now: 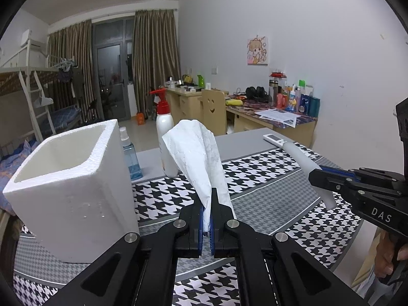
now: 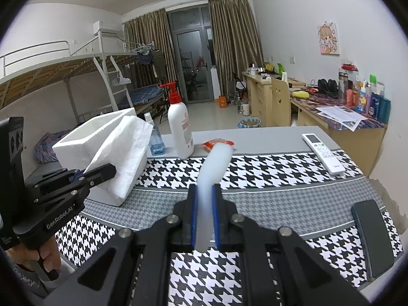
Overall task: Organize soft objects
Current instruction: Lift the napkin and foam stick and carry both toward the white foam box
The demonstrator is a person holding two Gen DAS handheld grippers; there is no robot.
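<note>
My left gripper [image 1: 207, 204] is shut on a white paper tissue [image 1: 197, 150] and holds it up above the houndstooth cloth, just right of a white foam box [image 1: 68, 186]. In the right wrist view the left gripper [image 2: 102, 172] and tissue [image 2: 125, 148] are in front of the box [image 2: 84, 140]. My right gripper [image 2: 204, 193] is shut on a pale translucent foam strip [image 2: 216, 163] that sticks up and forward. In the left wrist view the right gripper [image 1: 316, 176] holds that strip [image 1: 303, 160] at the right.
A white pump bottle [image 2: 179, 130], a blue spray bottle [image 1: 130, 153] and a red packet [image 2: 216, 143] stand at the table's far side. A white remote [image 2: 322, 153] and a dark phone [image 2: 372, 237] lie at the right. The houndstooth cloth [image 2: 267, 178] covers the table.
</note>
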